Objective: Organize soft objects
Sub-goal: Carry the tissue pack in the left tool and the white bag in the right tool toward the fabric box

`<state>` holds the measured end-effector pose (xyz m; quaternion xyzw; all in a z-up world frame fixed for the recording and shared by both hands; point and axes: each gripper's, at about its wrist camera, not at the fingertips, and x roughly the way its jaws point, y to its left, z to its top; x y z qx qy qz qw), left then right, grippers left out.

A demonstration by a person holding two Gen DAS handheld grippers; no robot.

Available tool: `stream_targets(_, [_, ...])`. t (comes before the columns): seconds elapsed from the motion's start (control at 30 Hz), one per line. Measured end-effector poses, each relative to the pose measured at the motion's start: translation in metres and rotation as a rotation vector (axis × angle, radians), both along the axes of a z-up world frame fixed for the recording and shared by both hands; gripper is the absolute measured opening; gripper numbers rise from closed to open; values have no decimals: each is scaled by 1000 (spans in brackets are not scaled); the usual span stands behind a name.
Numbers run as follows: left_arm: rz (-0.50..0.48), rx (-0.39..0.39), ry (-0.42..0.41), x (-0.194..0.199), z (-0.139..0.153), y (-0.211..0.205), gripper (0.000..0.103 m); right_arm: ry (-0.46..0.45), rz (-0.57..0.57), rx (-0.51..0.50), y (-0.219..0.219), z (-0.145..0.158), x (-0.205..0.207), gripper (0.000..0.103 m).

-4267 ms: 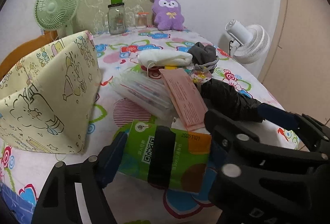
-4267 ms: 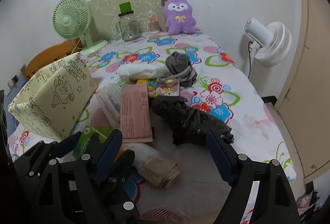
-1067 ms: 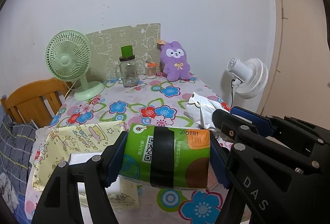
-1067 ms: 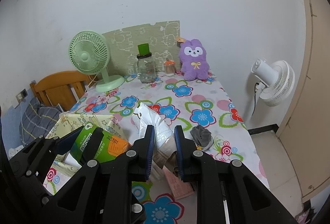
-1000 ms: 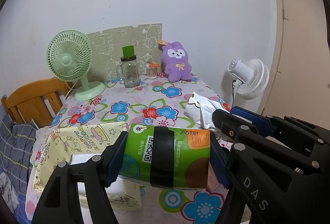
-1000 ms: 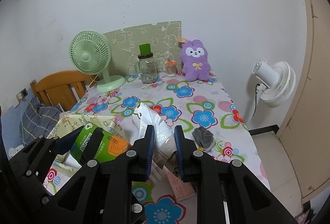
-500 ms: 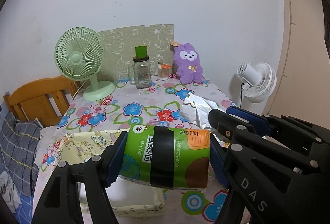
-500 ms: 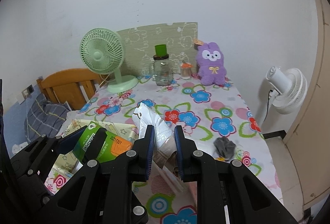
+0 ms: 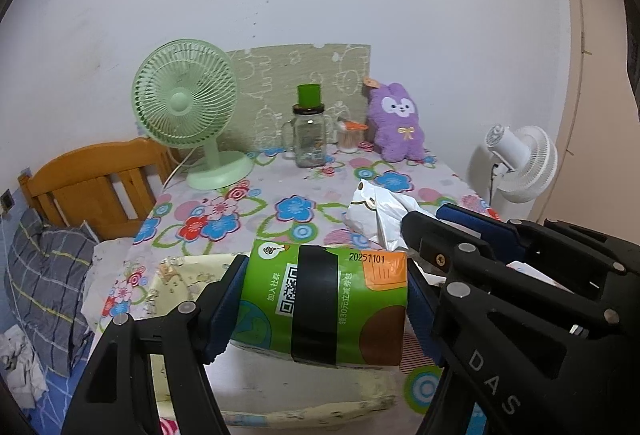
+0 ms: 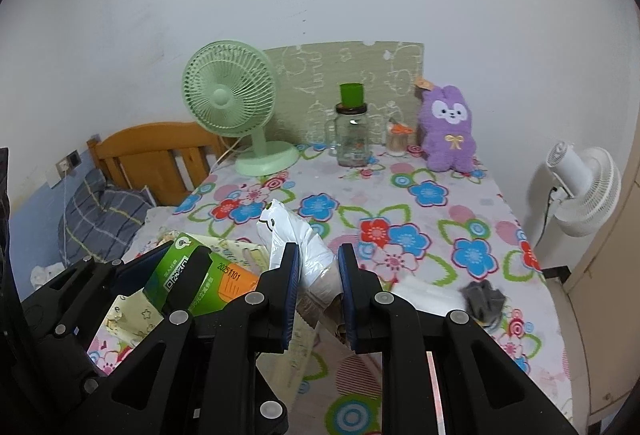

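While your left gripper (image 9: 324,309) clamps the green tissue pack (image 9: 326,305) above the yellow fabric bin (image 9: 304,391), your right gripper (image 10: 318,295) pinches the white plastic bag (image 10: 298,245).

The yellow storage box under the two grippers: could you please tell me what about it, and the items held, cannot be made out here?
- Yellow storage box: contents, left wrist view, hidden by the green tissue pack in the left gripper.
- White plastic bag: lower end, right wrist view, hidden inside the right gripper.
- Grey cloth: too small to identify.
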<state>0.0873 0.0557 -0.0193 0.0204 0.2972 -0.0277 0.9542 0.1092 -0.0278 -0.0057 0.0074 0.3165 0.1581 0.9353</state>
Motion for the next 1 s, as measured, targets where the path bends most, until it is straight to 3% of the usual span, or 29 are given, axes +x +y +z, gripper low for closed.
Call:
stream_targets(0.63, [111,32,84,15,-29,56,75,72,123,5,61,-28,23,22])
stream_targets(1.0, [138,36,187,34,-59,79,76,155,200,-3,90,-56,40,22])
